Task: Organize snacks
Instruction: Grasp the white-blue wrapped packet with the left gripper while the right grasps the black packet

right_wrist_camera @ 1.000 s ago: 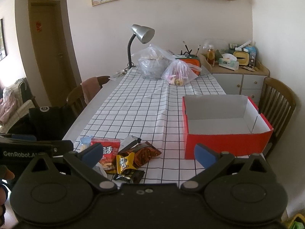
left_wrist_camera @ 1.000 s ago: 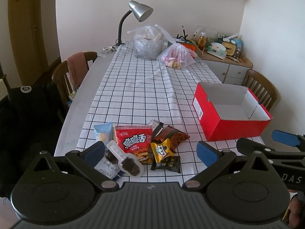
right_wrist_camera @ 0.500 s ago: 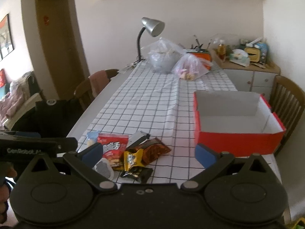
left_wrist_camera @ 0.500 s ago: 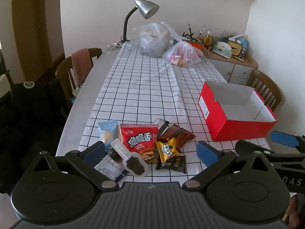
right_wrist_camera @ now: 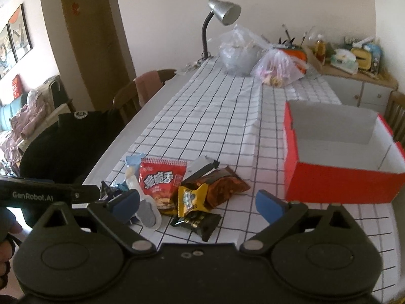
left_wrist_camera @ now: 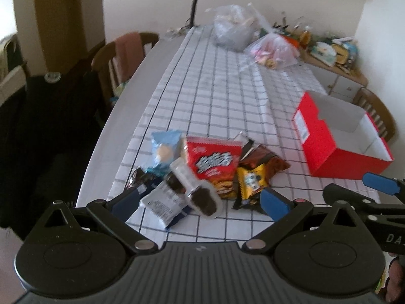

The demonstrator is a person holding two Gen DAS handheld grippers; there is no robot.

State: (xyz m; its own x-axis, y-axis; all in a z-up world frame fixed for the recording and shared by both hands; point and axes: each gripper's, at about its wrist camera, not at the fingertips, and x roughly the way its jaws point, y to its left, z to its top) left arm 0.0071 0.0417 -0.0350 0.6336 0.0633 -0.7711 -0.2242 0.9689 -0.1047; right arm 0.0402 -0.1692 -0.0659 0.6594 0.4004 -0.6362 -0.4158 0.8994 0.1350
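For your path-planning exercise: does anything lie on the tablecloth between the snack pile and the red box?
Nothing visible does. Only bare checked tablecloth separates the snack pile from the open red box.

- Tablecloth (right_wrist_camera: 215, 116) was smooth checked cloth.
- Snack packets (right_wrist_camera: 162, 179) were glossy foil and plastic.
- Box (right_wrist_camera: 339, 179) was matt red card.
- Lamp (right_wrist_camera: 224, 12) shade was brushed metal.
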